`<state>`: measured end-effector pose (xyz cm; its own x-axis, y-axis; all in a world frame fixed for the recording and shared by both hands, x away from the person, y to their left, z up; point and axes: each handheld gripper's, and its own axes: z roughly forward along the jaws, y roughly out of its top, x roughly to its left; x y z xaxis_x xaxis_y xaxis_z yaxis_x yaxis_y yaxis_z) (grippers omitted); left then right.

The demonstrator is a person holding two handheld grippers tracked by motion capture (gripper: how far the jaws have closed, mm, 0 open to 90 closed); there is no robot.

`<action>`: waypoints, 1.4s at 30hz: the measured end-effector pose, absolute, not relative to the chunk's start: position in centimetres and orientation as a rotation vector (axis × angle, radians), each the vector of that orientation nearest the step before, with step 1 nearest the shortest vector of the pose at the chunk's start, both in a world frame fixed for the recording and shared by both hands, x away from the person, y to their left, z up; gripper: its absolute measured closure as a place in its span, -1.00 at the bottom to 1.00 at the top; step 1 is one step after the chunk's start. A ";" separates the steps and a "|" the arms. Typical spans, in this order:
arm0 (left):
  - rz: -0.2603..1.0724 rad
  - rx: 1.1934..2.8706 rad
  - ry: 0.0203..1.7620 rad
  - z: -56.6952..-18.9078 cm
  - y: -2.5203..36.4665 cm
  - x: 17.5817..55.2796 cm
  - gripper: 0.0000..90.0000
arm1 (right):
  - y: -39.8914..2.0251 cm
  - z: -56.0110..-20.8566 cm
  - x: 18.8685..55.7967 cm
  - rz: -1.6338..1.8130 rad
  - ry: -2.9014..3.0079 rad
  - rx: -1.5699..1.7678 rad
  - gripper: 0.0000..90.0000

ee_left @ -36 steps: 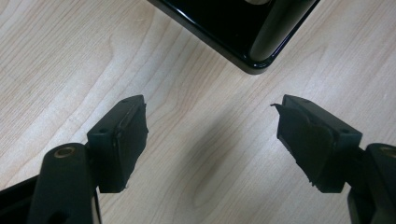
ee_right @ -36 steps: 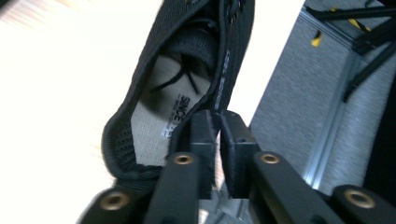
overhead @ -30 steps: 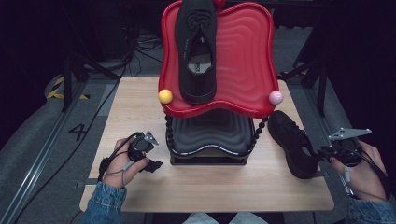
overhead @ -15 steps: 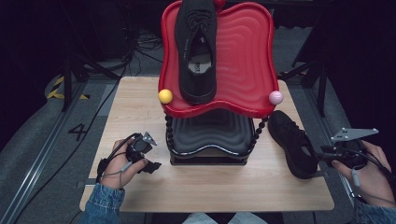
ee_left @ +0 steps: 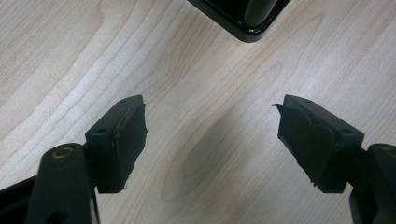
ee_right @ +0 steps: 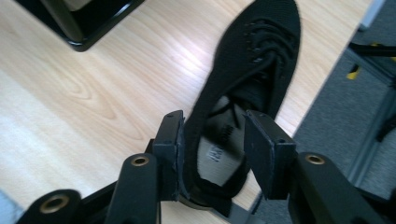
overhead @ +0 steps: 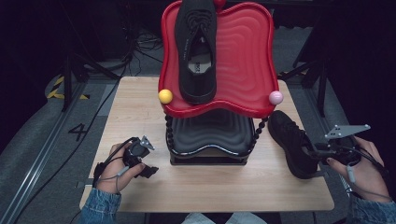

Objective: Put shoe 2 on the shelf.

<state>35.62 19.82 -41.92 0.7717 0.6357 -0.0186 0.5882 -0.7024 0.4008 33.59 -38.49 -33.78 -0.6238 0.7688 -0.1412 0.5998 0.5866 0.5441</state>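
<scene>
A pale wooden counter (overhead: 210, 186) carries a two-tier stand, its wavy red plastic tray (overhead: 247, 60) raised above a black ribbed lower tray (overhead: 210, 133), with one black knit shoe (overhead: 196, 46) lying on the red tray. Right of the stand, a second black knit shoe (ee_right: 247, 84) rests on the counter, the right gripper (ee_right: 212, 149) straddling its heel collar, one jaw outside and one inside, apparently clenched on it. Left of the stand, the left gripper (ee_left: 210, 140) hangs released over bare wood.
</scene>
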 end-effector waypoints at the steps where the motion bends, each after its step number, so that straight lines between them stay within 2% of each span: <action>1: 0.183 2.585 0.931 -41.9 19.8 35.6 -0.46 | -38.4 -33.8 33.7 0.652 2.475 1.097 0.27; 10: 0.142 2.601 0.950 -42.1 19.8 35.5 -0.45 | -37.9 -36.1 34.8 0.568 2.586 1.101 0.16; 17: 0.055 2.608 0.996 -42.3 19.5 35.6 -0.44 | -37.7 -38.7 36.4 0.500 2.690 1.119 0.19; 21: 0.088 2.607 1.001 -42.3 19.6 35.7 -0.46 | -37.7 -39.1 36.9 0.486 2.702 1.129 0.13; 32: 0.116 2.578 1.044 -42.7 20.4 35.8 -0.47 | -37.4 -38.8 37.4 0.402 2.785 1.072 0.48; 42: 0.108 2.539 1.062 -43.6 20.4 35.6 -0.46 | -36.6 -39.2 38.2 0.170 2.914 1.045 0.59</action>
